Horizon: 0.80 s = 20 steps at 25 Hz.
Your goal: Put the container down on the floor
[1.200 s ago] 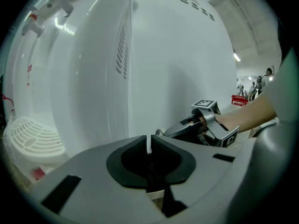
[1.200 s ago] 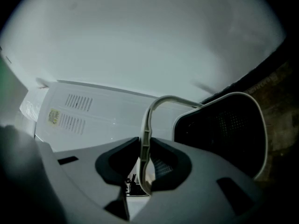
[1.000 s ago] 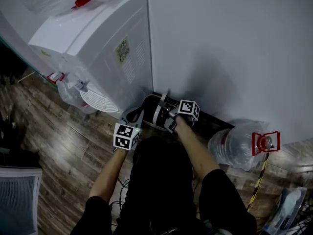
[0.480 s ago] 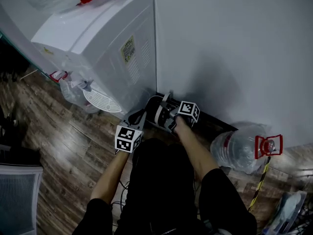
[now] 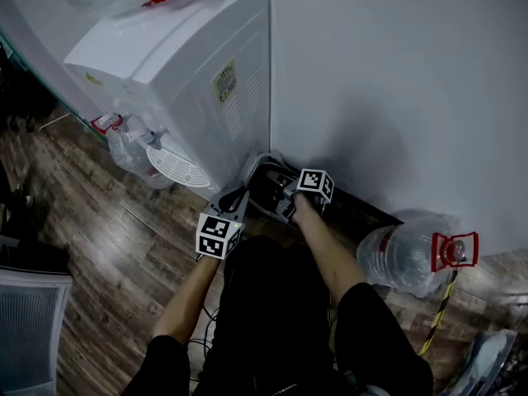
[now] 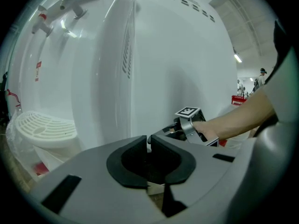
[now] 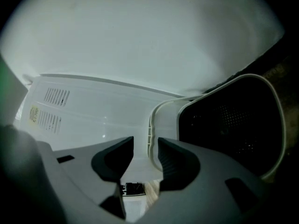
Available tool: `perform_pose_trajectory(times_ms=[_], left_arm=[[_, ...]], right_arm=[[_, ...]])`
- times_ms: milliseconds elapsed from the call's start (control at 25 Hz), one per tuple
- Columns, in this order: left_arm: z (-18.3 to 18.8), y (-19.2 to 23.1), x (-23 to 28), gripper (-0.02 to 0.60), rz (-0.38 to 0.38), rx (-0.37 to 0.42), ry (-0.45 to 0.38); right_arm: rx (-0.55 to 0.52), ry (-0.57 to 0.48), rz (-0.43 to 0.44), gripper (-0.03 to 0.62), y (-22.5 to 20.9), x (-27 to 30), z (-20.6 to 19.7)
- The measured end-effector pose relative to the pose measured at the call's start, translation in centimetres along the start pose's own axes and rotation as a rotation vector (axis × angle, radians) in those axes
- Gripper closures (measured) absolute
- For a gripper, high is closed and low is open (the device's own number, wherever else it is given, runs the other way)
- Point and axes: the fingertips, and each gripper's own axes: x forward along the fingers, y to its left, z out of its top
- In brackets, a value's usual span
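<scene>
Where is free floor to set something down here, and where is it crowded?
Bare wooden floor lies at the left, between the front of the water dispenser and the grey mesh object in the corner. Along the wall it is crowded: the container sits close beside the dispenser, and a water bottle lies further right.

The container (image 5: 262,180) is a white-walled bin with a rounded white rim and a dark, finely perforated inside (a mesh lining, by the look of it). It sits low in the corner where the dispenser (image 5: 190,73) meets the wall (image 5: 396,73), its opening turned out from the wall.
</scene>
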Motion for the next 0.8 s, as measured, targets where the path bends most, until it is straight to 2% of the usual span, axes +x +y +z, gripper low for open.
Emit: perform_pose_trajectory(times_ms=[120,280,480,600,720,800], left_arm=[[0.0,-0.2,-0.1,0.543,0.000,-0.002,-0.003],[0.2,-0.4,-0.1,0.543,-0.003,0.006,-0.014],[0.6,-1.0,0.3,0.543,-0.007,0.001,-0.032],[1.2,-1.4,0.5,0.543,-0.019,-0.004,-0.053],[2.7,-2.3,0.5,0.543,-0.067,-0.006,-0.114],[3.4,-2.5,0.8,0.543,-0.070,0.000,-0.120]], right_arm=[[0.006,-0.001,-0.005,0.442,-0.1,-0.3,-0.3],[-0.012,-0.040,0.010,0.570,0.2,-0.9,-0.3],[-0.137,-0.054,-0.026,0.583,0.7,-1.7,-0.1],[-0.288,-0.064,-0.110,0.583,0.6,-2.3,0.3],[-0.549,-0.083,-0.247,0.583,1.1,-3.2,1.5],[-0.680,-0.113,-0.302,0.583,2.2,-3.9,2.6]])
